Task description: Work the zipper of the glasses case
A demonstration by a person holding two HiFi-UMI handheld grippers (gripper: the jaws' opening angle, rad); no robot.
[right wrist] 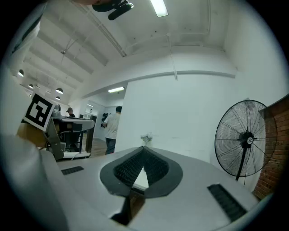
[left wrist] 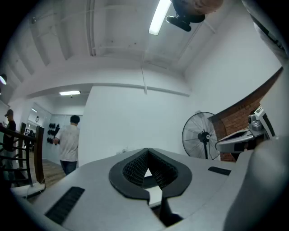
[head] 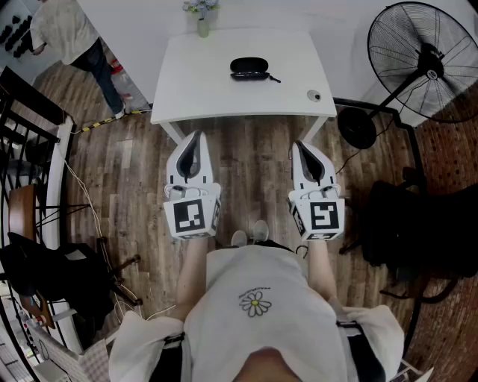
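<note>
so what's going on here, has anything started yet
A person stands in front of a white rectangular table, holding a two-jaw gripper in each hand. The left gripper and right gripper are both shut and empty, held short of the table over the wooden floor. The black oval zip-up glasses case lies untouched on the table top, so the zipper work has not begun.

A white table point(head: 194, 82) stands on the wooden floor point(head: 254, 160), with a flower vase point(head: 203, 22) at its far edge. A black fan point(head: 426, 63) stands at the right and a person point(head: 75, 37) at the far left.
</note>
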